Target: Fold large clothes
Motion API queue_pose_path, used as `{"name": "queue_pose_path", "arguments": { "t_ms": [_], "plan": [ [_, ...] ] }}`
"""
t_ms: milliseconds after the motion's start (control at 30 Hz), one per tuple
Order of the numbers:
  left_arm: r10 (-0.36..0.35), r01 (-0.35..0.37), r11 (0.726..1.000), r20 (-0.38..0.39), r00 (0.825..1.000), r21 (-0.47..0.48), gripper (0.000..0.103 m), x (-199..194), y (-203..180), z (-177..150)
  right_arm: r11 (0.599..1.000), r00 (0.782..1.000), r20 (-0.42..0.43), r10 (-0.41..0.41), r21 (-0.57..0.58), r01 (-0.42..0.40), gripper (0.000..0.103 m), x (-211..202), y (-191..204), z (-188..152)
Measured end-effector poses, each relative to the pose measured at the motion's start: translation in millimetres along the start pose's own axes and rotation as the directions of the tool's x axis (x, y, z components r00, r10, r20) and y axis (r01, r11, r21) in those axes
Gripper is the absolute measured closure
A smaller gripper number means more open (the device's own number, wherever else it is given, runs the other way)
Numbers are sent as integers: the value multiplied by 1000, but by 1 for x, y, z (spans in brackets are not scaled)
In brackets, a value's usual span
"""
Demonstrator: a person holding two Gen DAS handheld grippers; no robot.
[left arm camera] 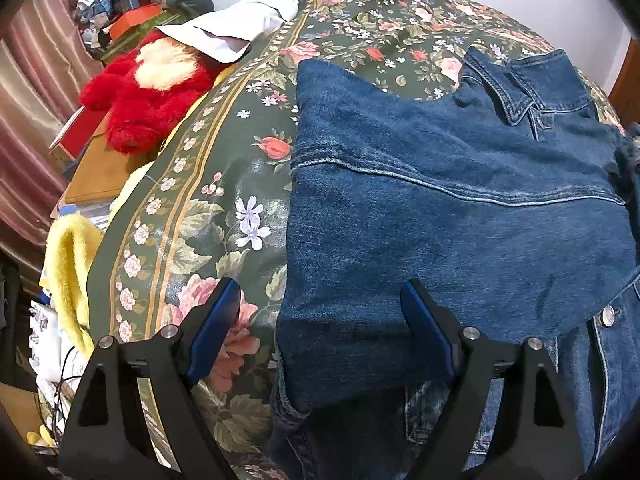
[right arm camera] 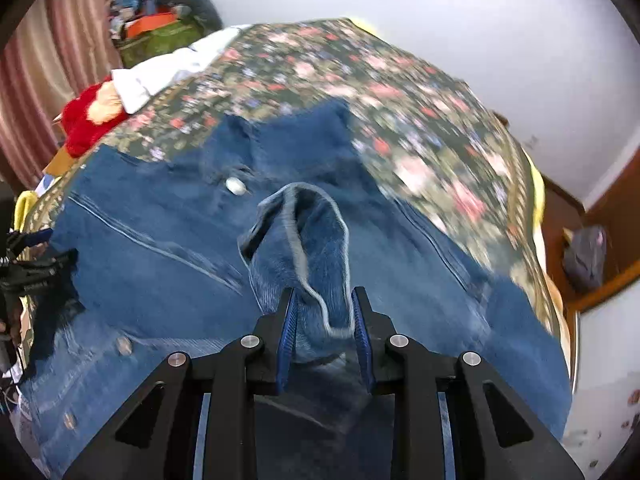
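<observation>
A blue denim jacket (left arm camera: 440, 208) lies on the floral bedspread (left arm camera: 224, 208), collar (left arm camera: 516, 92) at the far end and one side folded over its front. My left gripper (left arm camera: 320, 292) hovers open over the jacket's near left edge, with nothing pinched between its blue pads (left arm camera: 218, 320). In the right wrist view the jacket (right arm camera: 160, 240) spreads below, blurred. My right gripper (right arm camera: 325, 292) is shut on a raised fold of denim, a sleeve end (right arm camera: 308, 240) with a pale hem, lifted above the jacket. The left gripper (right arm camera: 32, 268) shows at that view's left edge.
A red plush toy (left arm camera: 148, 96), a white pillow (left arm camera: 240, 24) and a yellow towel (left arm camera: 68, 264) lie along the bed's left side, beside a curtain (left arm camera: 28, 100) and piled clutter (left arm camera: 128, 12). Wooden furniture (right arm camera: 580, 248) stands off the bed's right edge.
</observation>
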State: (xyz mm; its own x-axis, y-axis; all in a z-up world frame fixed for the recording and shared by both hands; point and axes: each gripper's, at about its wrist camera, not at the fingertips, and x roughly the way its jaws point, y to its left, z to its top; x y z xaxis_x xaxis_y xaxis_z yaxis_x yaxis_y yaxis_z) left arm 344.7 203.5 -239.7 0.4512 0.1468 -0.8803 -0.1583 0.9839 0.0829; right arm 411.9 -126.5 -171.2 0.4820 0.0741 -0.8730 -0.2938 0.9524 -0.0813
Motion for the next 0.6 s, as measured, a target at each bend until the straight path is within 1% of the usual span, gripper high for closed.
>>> {"name": "queue_pose_path", "arguments": {
  "t_ms": [33,100,233,333,400,467,533,600],
  "plan": [
    [1,-1,1000,-1,1000,-2,20,0,0,0,1000,1000,-18,-14,9,14,79,3,-8,-7],
    [7,-7,1000,-4,1000,-2,20,0,-1,0,999,999,-40,-16,30,17,79,5,-19,-18],
    [22,-22,1000,-13,1000,3,19,1,-3,-1,996,998,-58,-21,82,26,78,1,-44,-38],
    [38,-38,999,-37,999,-6,19,-1,-5,0,990,998,-61,-14,139,23,78,-7,-63,-47],
    [49,-49,999,-58,997,-5,19,-4,-7,3,981,999,-41,9,196,-1,78,-20,-79,-53],
    [31,-32,999,-62,998,-14,19,-12,-10,7,963,999,-15,32,270,-27,78,-37,-98,-60],
    [9,-10,1000,-43,999,-21,19,-23,-13,12,943,999,-4,45,330,-41,78,-50,-113,-64],
    [-7,7,1000,-6,1000,-9,19,-40,-24,23,922,998,6,55,382,-53,78,-63,-129,-72]
  ]
}}
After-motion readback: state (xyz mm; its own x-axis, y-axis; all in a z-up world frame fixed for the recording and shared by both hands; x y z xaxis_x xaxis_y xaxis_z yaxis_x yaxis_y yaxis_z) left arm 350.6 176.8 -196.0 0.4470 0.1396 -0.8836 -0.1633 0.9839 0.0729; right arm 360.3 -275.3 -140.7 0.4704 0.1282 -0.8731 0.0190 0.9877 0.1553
